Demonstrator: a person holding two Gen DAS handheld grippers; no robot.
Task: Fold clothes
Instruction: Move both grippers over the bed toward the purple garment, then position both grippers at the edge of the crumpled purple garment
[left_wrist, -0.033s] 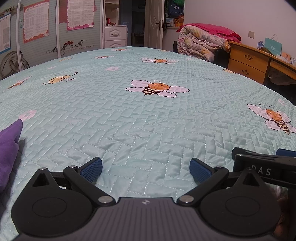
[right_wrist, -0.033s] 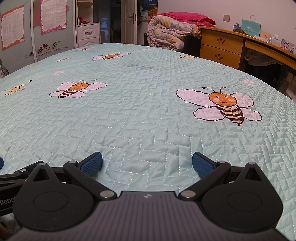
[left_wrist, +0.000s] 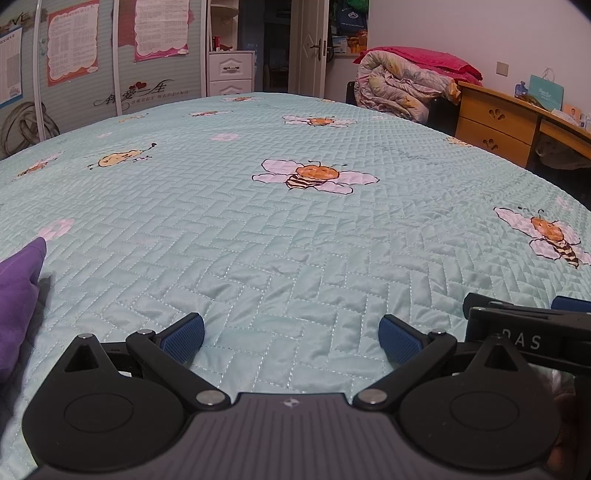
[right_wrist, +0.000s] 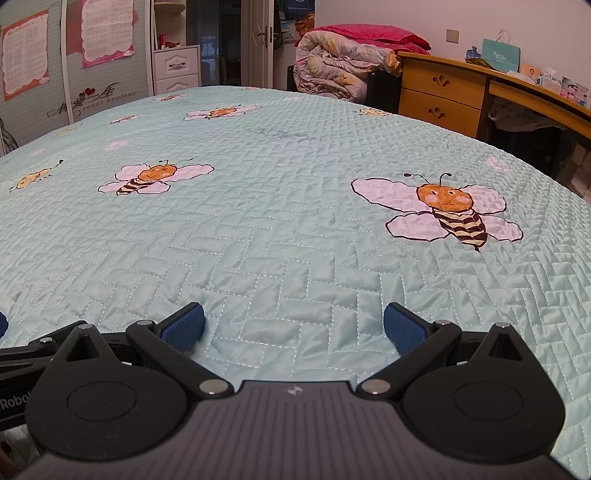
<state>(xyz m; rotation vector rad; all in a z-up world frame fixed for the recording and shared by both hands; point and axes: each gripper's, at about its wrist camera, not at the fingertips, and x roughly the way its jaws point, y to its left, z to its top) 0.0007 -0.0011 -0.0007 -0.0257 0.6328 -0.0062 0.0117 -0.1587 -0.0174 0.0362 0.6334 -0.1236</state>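
Note:
A purple garment (left_wrist: 18, 295) lies at the left edge of the left wrist view, on a pale green quilted bedspread (left_wrist: 258, 240) printed with bees. My left gripper (left_wrist: 291, 334) hovers low over the bedspread to the right of the garment, open, with nothing between its blue pads (left_wrist: 184, 334). My right gripper (right_wrist: 293, 325) is also open and empty, low over bare bedspread (right_wrist: 258, 251). The garment does not show in the right wrist view. The two grippers sit side by side, and the right one's black frame (left_wrist: 524, 332) shows at the lower right of the left wrist view.
A wooden desk with drawers (right_wrist: 443, 96) runs along the bed's right side. A pile of rolled quilts (right_wrist: 343, 66) sits beyond the far corner. A white drawer unit (left_wrist: 231, 72) and an open door (left_wrist: 306, 48) are at the back, with a postered wardrobe (left_wrist: 74, 55) on the left.

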